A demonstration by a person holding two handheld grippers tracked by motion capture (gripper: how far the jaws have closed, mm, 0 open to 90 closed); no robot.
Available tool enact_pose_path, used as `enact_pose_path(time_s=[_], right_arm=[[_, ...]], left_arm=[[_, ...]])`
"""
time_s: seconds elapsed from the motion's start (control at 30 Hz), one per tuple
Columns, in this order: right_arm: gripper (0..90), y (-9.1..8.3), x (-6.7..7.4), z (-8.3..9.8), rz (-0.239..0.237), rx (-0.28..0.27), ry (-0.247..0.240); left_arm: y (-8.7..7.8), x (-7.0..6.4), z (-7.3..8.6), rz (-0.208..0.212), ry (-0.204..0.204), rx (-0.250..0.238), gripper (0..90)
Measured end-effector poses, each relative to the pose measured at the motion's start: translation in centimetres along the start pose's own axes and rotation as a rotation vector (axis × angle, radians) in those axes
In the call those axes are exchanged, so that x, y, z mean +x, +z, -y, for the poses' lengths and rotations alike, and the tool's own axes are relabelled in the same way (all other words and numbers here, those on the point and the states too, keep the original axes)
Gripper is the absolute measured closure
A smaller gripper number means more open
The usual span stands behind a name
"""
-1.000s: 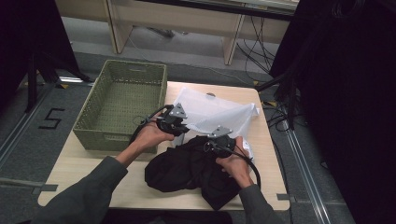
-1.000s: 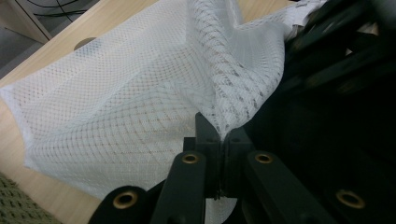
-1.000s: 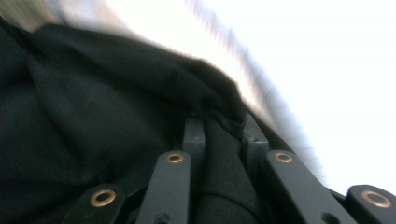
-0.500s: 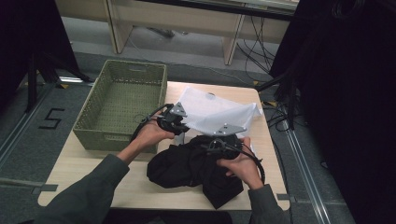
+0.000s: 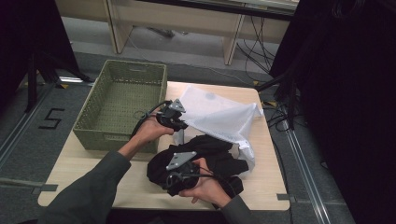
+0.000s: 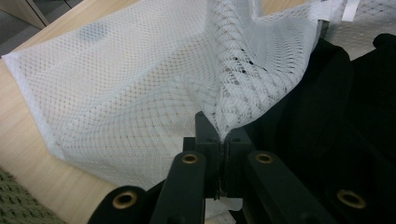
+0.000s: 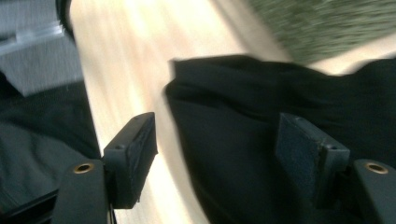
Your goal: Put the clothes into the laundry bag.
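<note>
**Mesh bag pinched, black garment let go**

Nearest, right tongs (image 5: 173, 179) just sprung wide, hovering at the near edge of the black garment (image 5: 205, 156), nothing pinched. Heaped on the surface (image 5: 70, 168), no clear long axis. Farther, left tongs (image 5: 181, 125) clamped on white mesh bag (image 5: 219, 116), stretching away rightward. Beyond, green basket (image 5: 122, 105).

Dim room, motion-blurred right gripper view

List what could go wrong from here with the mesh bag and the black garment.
The left hand-held gripper pinches just a fold of the white mesh bag; a pull could slip or tear it. The right hand-held gripper, jaws just opened, holds nothing, so the black garment lies loose near the table's front edge and might slide off.
</note>
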State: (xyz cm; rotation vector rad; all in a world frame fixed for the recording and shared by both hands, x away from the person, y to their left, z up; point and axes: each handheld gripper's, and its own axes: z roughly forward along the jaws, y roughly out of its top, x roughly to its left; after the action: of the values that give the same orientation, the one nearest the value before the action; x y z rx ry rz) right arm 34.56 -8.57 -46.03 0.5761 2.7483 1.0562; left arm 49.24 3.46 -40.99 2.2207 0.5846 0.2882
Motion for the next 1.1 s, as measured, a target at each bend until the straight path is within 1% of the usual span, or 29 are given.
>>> enact_pose_path(time_s=[0.03,0.07,0.1,0.13,0.17,0.23,0.27,0.3,0.33,0.37,0.4,0.43,0.47,0.5,0.53,0.57,0.6,0.67,0.7,0.73,0.8,0.87,0.9,0.93,0.97,1.0,1.03,1.07,1.1], right_arm=[[28.6,0.7,0.5,0.0,-0.018,0.028,-0.021],[27.3,1.1,0.6,-0.1,-0.011,0.052,-0.041],[26.4,1.8,0.9,0.0,0.003,0.080,-0.051],[27.1,2.4,1.0,0.1,0.028,0.110,-0.087],[29.7,3.0,1.1,0.3,0.059,0.142,-0.108],[48.3,3.9,0.8,0.7,0.098,0.193,-0.127],[58.3,4.0,0.5,0.8,0.098,0.168,-0.114],[71.9,3.7,0.1,0.7,0.113,0.168,-0.114],[78.7,3.4,-0.3,0.6,0.124,0.150,-0.106],[82.5,2.9,-0.6,0.5,0.112,0.120,-0.072],[83.9,2.4,-0.7,0.5,0.162,0.090,-0.068],[84.4,1.2,-1.1,0.1,0.173,0.074,-0.076],[84.5,0.4,-1.3,-0.1,0.182,0.050,-0.050],[84.5,-0.8,-2.0,-0.3,0.212,0.034,-0.069],[84.6,-2.0,-2.5,-0.5,0.222,-0.003,-0.032],[84.6,-3.3,-3.4,-0.6,0.247,-0.016,-0.019],[84.7,-4.4,-4.5,-0.5,0.283,-0.028,-0.005],[84.9,-6.1,-6.9,0.1,0.347,-0.058,0.069],[84.9,-6.7,-8.1,0.7,0.373,-0.060,0.100],[84.9,-7.0,-9.3,1.3,0.401,-0.046,0.136],[84.9,-6.5,-11.3,2.8,0.480,0.007,0.174],[84.9,-5.4,-13.0,4.5,0.510,0.076,0.224],[84.8,-5.0,-13.6,5.2,0.506,0.079,0.257],[84.6,-4.9,-14.0,5.6,0.487,0.072,0.286],[84.0,-5.0,-14.2,5.6,0.482,0.064,0.311],[83.1,-5.1,-14.3,5.5,0.484,0.066,0.318],[82.4,-5.1,-14.4,5.3,0.489,0.061,0.352],[82.0,-4.8,-14.6,5.3,0.506,0.049,0.360],[81.6,-4.5,-14.8,5.2,0.514,0.043,0.375]], left_arm=[[0.0,0.0,0.0,0.000,0.006,0.002,87.3],[0.0,0.0,0.0,-0.001,0.015,0.008,87.3],[0.0,0.0,-0.1,0.001,0.021,0.011,87.3],[0.0,0.0,-0.1,0.002,0.019,0.013,87.3],[0.0,0.0,-0.1,0.003,0.020,0.013,87.2],[0.0,-0.1,0.0,0.004,0.006,0.010,87.3],[0.0,-0.1,0.0,0.007,0.008,0.011,87.3],[-0.1,-0.1,0.0,0.010,0.021,0.013,87.3],[-0.1,-0.2,0.0,0.010,0.026,0.016,87.3],[-0.2,-0.2,-0.1,0.013,0.026,0.014,87.4],[-0.3,-0.3,-0.1,0.013,0.021,0.014,87.4],[-0.4,-0.3,-0.1,0.015,0.029,0.011,87.4],[-0.5,-0.3,-0.2,0.012,0.038,0.012,87.4],[-0.6,-0.4,-0.2,0.010,0.042,0.010,87.5],[-0.6,-0.5,-0.2,0.010,0.032,0.010,87.5],[-0.7,-0.4,-0.2,0.011,0.053,0.017,87.5],[-0.8,-0.5,-0.2,0.009,0.048,0.016,87.5],[-0.9,-0.6,-0.2,0.011,0.045,0.006,87.5],[-1.0,-0.6,-0.3,0.015,0.048,0.005,87.6],[-1.0,-0.8,-0.3,0.015,0.042,0.005,87.6],[-1.0,-0.9,-0.5,0.025,0.061,0.019,87.7],[-1.2,-1.2,-0.6,0.024,0.074,0.015,87.7],[-1.2,-1.3,-0.6,0.027,0.071,0.016,87.8],[-1.4,-1.2,-0.6,0.036,0.096,0.036,87.8],[-1.3,-1.2,-0.6,0.040,0.099,0.031,87.7],[-1.2,-1.2,-0.7,0.049,0.090,0.027,87.7],[-1.0,-1.5,-0.7,0.053,0.059,0.000,87.7],[-0.9,-1.7,-0.8,0.063,0.058,-0.003,87.7],[-0.8,-1.8,-0.9,0.072,0.073,0.003,87.7]])
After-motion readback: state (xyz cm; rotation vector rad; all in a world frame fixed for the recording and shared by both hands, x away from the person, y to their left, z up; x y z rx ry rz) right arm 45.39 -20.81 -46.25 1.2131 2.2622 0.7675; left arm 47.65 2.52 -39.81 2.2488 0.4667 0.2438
